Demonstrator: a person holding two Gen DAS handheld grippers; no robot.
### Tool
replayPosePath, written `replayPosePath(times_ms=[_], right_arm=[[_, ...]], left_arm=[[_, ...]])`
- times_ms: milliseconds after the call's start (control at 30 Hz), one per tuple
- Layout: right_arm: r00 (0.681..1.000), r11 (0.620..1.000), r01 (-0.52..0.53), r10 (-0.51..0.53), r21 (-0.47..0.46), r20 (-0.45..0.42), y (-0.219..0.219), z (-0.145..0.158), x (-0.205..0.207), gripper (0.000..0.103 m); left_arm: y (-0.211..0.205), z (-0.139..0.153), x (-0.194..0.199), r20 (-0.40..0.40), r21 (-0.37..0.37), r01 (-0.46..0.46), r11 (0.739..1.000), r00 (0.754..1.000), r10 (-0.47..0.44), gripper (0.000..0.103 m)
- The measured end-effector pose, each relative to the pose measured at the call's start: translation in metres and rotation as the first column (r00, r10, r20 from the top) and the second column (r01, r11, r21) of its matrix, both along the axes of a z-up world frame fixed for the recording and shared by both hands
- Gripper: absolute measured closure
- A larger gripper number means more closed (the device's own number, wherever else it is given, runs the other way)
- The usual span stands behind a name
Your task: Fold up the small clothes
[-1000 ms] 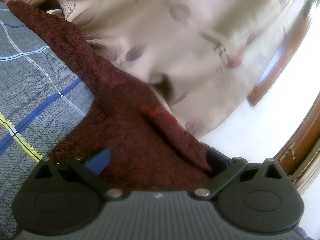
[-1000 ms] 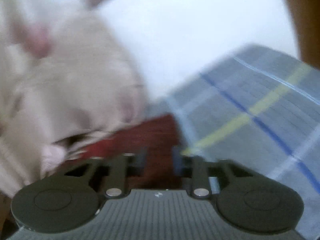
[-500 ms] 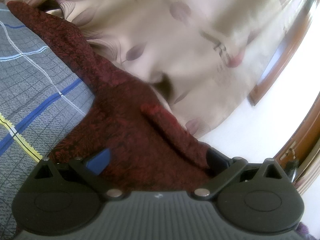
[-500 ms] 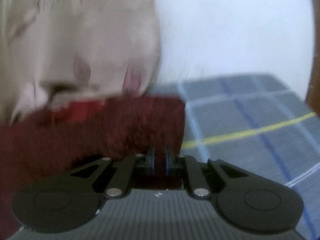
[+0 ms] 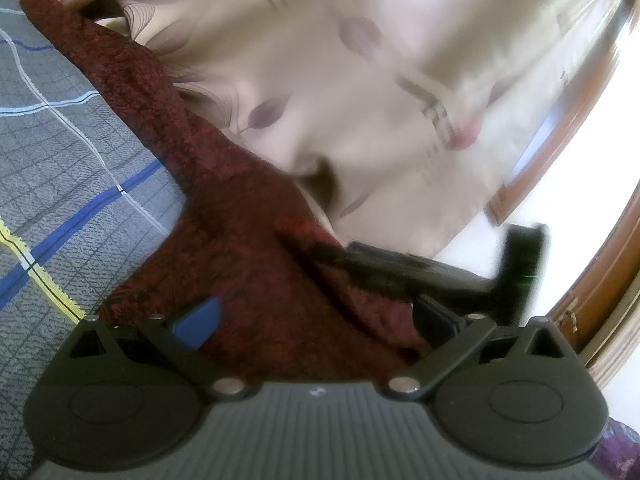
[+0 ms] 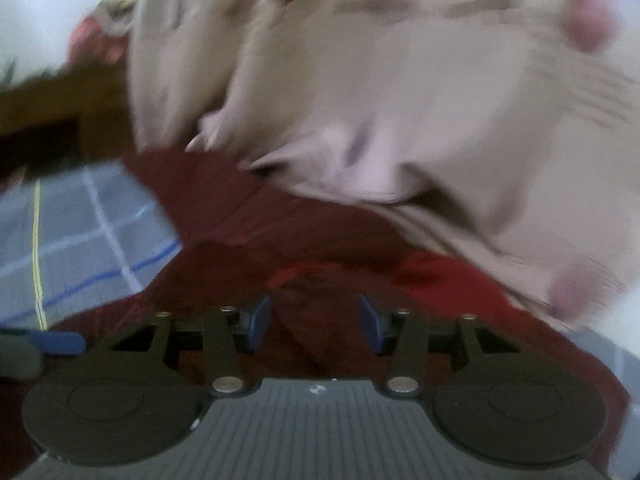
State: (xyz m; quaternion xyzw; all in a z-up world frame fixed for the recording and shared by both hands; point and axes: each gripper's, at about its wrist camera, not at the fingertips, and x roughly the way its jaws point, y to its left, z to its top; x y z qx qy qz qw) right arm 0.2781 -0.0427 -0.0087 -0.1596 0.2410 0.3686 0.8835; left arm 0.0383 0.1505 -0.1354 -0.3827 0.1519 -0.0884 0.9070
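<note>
A dark red fuzzy garment (image 5: 240, 240) lies spread on the grey checked sheet (image 5: 60, 160), one long part running off to the upper left. My left gripper (image 5: 316, 324) stands open and wide over its near end, with a raised fold of the cloth between the blue pads (image 5: 196, 326). The right gripper's blurred black front (image 5: 360, 250) reaches in over that fold from the right. In the right wrist view my right gripper (image 6: 314, 326) is over the red garment (image 6: 280, 232); its jaws are opening, with cloth between the pads, which stand apart from it.
A big beige cloth with a leaf pattern (image 5: 360, 80) is heaped behind and partly over the garment. A brown wooden frame (image 5: 560, 160) and a white wall lie to the right. The left gripper's blue pad (image 6: 52, 344) shows low at the left of the right wrist view.
The right gripper swung across and rolled, ending over the red garment, and its shut jaws parted. It now shows in the left wrist view. The left gripper stayed put.
</note>
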Motion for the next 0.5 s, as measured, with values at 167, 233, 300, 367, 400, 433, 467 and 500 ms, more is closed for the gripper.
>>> replayPosePath(times_ms=[167,233,300,367,400,433,467,500], right_arm=[[0.996,0.989,0.074,-0.068,-0.125,0.052,0.038,-0.017,0.013,0.091],[0.993,0.988,0.118,-0.119,-0.096,0.000,0.040,-0.017,0.025,0.095],[0.990,0.990,0.138,-0.136,-0.043,0.034,0.041,-0.011,0.018,0.095],[0.984,0.984,0.165,-0.169,0.067,0.059,0.039,0.001,0.012,0.095],[0.983,0.981,0.165,-0.172,0.103,0.070,0.038,0.004,0.011,0.095],[0.985,0.981,0.150,-0.159,0.121,0.064,0.039,0.005,0.012,0.095],[0.990,0.983,0.130,-0.136,0.129,0.039,0.042,0.000,0.015,0.095],[0.992,0.985,0.122,-0.125,0.126,0.018,0.044,-0.006,0.017,0.095]], left_arm=[[0.002,-0.001,-0.001,0.010,-0.014,0.002,1.000,1.000,-0.002,0.000],[0.002,-0.001,-0.002,0.014,-0.020,0.002,1.000,1.000,-0.002,0.000],[0.004,-0.002,-0.002,0.021,-0.030,0.001,1.000,1.000,-0.001,0.000],[0.004,-0.002,-0.002,0.025,-0.035,0.001,0.999,1.000,0.000,0.000],[0.004,-0.002,-0.002,0.024,-0.034,0.001,0.999,1.000,0.000,0.000],[0.004,-0.002,-0.002,0.024,-0.034,0.001,0.999,1.000,0.000,0.000],[0.004,-0.002,-0.002,0.025,-0.036,0.001,0.999,1.000,0.000,0.000],[0.005,-0.002,-0.003,0.027,-0.037,0.001,0.999,1.000,0.000,0.000]])
